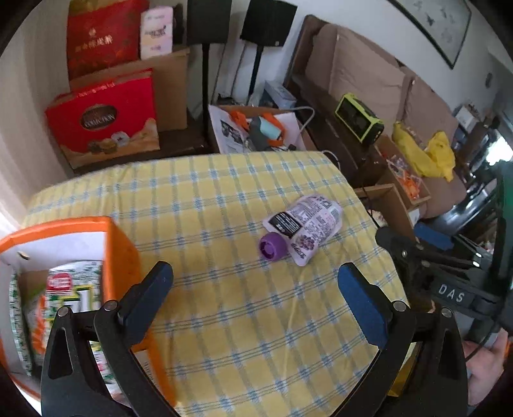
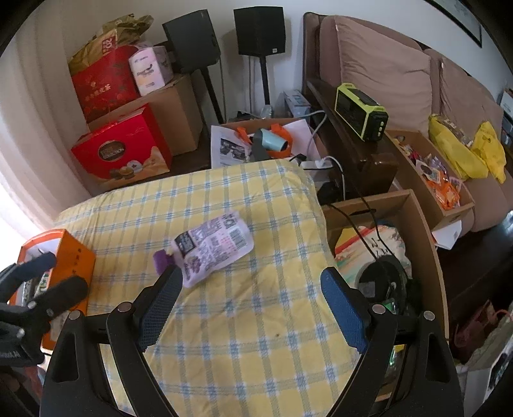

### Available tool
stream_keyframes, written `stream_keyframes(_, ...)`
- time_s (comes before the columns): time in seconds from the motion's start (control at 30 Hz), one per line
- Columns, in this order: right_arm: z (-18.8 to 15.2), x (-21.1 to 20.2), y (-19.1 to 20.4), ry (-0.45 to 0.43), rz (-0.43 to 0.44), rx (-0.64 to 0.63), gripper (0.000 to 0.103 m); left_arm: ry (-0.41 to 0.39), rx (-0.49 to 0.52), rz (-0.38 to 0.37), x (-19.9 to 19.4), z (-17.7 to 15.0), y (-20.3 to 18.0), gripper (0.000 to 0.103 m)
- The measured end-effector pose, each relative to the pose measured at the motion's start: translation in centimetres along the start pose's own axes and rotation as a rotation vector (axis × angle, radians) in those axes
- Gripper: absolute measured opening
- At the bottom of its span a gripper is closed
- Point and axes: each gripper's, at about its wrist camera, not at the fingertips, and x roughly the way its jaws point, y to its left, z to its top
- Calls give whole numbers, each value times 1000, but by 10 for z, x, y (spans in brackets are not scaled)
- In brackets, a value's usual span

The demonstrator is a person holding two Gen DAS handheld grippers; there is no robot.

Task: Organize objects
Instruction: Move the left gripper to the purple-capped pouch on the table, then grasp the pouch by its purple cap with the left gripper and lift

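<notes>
A purple-and-white spouted pouch (image 1: 304,226) with a purple cap (image 1: 272,246) lies on the yellow checked tablecloth (image 1: 224,320). It also shows in the right wrist view (image 2: 213,248). My left gripper (image 1: 256,288) is open and empty, hovering short of the pouch. My right gripper (image 2: 250,292) is open and empty, just right of the pouch. An orange box (image 1: 118,256) at the table's left holds green-and-white packets (image 1: 67,295). The orange box also shows in the right wrist view (image 2: 69,259), with the left gripper's fingers (image 2: 45,301) beside it.
An open cardboard box (image 2: 413,231) with cables and packets stands right of the table. Red gift boxes (image 1: 105,118) and speakers on stands (image 1: 266,22) stand behind. A sofa (image 2: 384,70) with a yellow-green device (image 2: 359,110) is at the right.
</notes>
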Motion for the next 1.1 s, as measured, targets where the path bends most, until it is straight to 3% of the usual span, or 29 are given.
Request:
stream_keyframes(0.1,9,11,-6,8,23,10,89,33,-24,-23,19,0,1,101)
stream_keyframes(0.17,15,19,-10,16,49,20,85,56,-44,-33,32,1,3,93)
stream_keyframes(0.27,23,34,-16,39,96,47,74,101,-73,-59,53,3,7,79)
stream_keyframes(0.5,33,72,-18,105,195,97,46,139,-52,-65,79,6,0,59)
stream_keyframes(0.83,36,105,-12,169,253,85,42,153,-64,-78,100,10,-1,55)
stream_keyframes(0.9,36,107,-11,170,269,89,44,155,-59,-90,102,12,-2,47)
stream_keyframes(0.93,35,107,-11,170,276,91,43,159,-56,-95,103,13,-4,35)
stream_keyframes(1.1,31,99,-5,156,256,79,42,147,-63,-69,99,8,-8,34)
